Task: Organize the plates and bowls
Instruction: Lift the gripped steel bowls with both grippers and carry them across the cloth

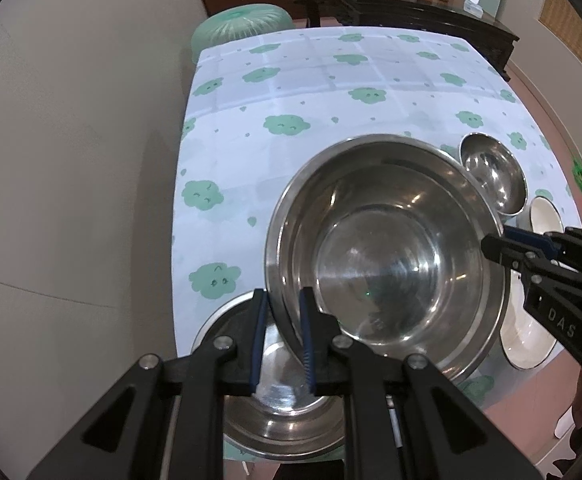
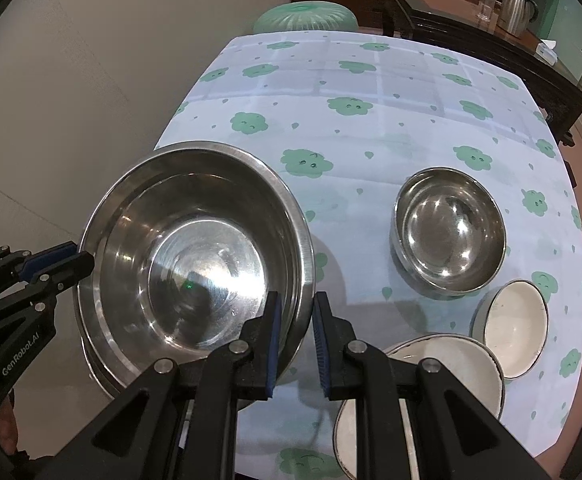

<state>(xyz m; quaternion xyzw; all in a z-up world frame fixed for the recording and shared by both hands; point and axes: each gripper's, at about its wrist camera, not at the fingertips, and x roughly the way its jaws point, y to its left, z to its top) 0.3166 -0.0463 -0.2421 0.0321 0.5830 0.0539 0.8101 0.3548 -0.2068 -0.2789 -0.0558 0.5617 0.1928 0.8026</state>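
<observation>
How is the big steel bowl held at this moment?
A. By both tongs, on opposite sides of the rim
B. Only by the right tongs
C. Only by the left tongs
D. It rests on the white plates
A: the left tongs and the right tongs each pinch the rim of the big steel bowl, on opposite sides.

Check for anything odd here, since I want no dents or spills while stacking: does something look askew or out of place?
Nothing is spilled or visibly damaged. The large steel bowl is tilted in the air, its rim pinched by the left gripper and right gripper, above another steel bowl.
</observation>
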